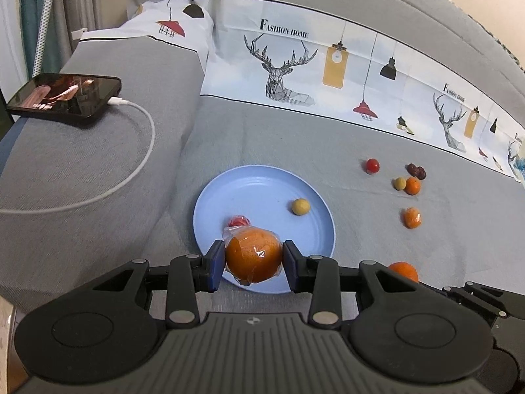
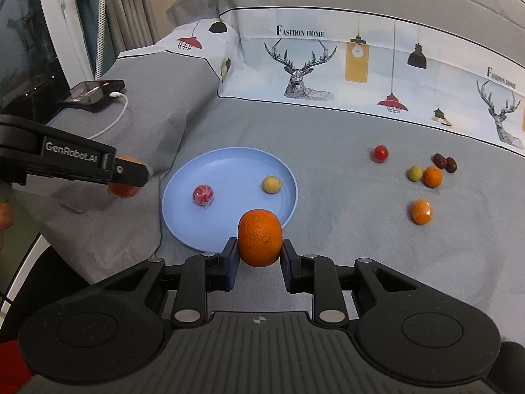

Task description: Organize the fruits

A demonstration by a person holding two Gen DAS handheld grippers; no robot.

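Left wrist view: the left tool (image 1: pixel 253 260) has its blue pads clamped on a plastic-wrapped orange (image 1: pixel 253 256), held over the near edge of the light blue plate (image 1: pixel 210 203) on the grey bed cover (image 1: pixel 295 138). On the plate, a red wrapped fruit (image 1: pixel 239 221) peeks out just behind the orange, and a small yellowish fruit (image 1: pixel 301 206) lies toward the right side. Off to the right on the cover: a red tomato (image 1: pixel 372 165), dark dates (image 1: pixel 416 170), a small yellow-green fruit touching a small orange, and another wrapped small orange nearer. A phone (image 1: pixel 65 98) with a white cable lies far left.

Right wrist view: the right tool (image 2: pixel 259 251) pinches a bare orange (image 2: pixel 260 238) between its pads, at the near right rim of the plate (image 2: pixel 183 226). The other tool comes in at the left edge with its orange partly hidden behind it, left of the plate.
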